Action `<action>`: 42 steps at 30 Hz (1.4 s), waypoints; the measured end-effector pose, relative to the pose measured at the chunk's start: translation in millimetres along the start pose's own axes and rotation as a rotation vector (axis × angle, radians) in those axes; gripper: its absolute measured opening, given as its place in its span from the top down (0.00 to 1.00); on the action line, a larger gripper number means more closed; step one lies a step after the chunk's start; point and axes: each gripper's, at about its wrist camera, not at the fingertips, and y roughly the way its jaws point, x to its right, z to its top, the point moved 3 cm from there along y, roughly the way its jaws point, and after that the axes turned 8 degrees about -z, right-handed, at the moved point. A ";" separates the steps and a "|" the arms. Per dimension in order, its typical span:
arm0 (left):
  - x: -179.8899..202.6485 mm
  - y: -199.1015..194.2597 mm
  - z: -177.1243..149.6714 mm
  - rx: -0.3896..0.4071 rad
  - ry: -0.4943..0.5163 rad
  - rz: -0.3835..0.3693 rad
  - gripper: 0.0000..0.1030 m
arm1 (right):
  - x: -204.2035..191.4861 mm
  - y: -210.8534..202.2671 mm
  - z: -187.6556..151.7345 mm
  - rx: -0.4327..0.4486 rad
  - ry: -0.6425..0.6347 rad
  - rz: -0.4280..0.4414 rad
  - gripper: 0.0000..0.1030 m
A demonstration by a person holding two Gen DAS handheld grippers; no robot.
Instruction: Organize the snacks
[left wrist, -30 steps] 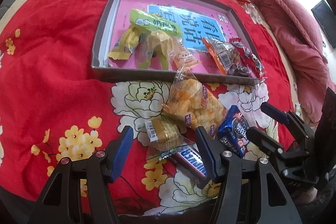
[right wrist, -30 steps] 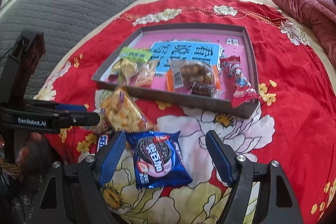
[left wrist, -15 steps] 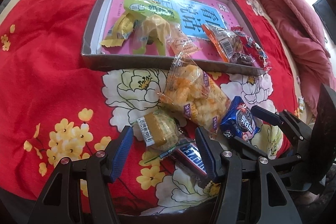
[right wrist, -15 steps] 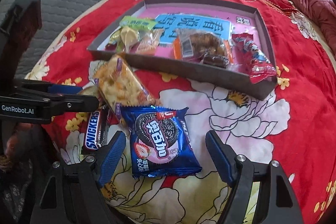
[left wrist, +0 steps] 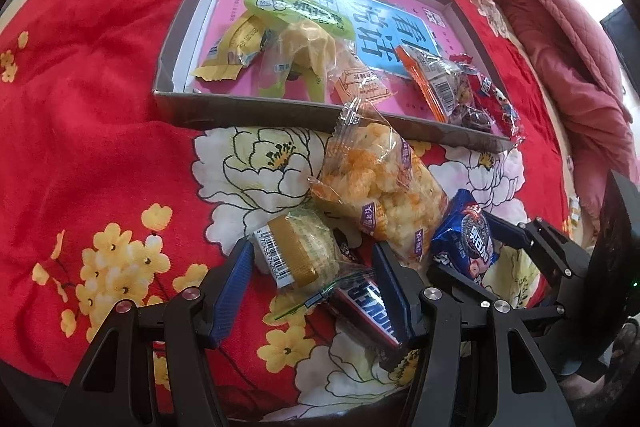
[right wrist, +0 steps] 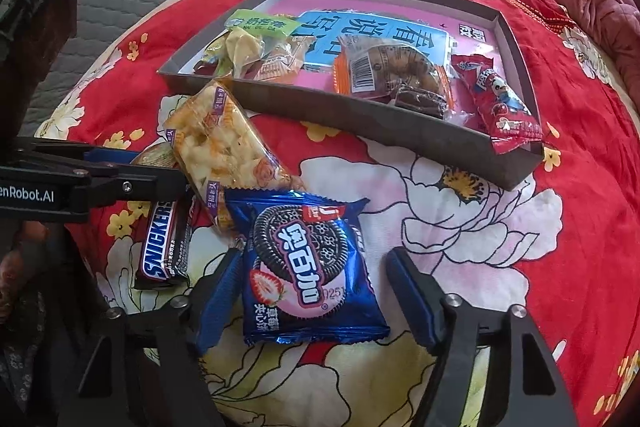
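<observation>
Item 1: my right gripper (right wrist: 312,291), lower centre of its view, jaws just narrowing around the Oreo pack (right wrist: 308,263) but not yet pressing it.

Item 2: left gripper (left wrist: 312,287), half-open, straddling the cake (left wrist: 298,255) and Snickers (left wrist: 368,303) (neither gripped).

Item 3: tray (right wrist: 384,125), upper centre, part-filled; presumably where the snacks go.
</observation>
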 end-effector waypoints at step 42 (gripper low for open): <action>-7.2 -48.0 19.6 0.143 -0.037 -0.023 0.53 | 45.9 -48.2 31.3 0.262 0.198 0.071 0.47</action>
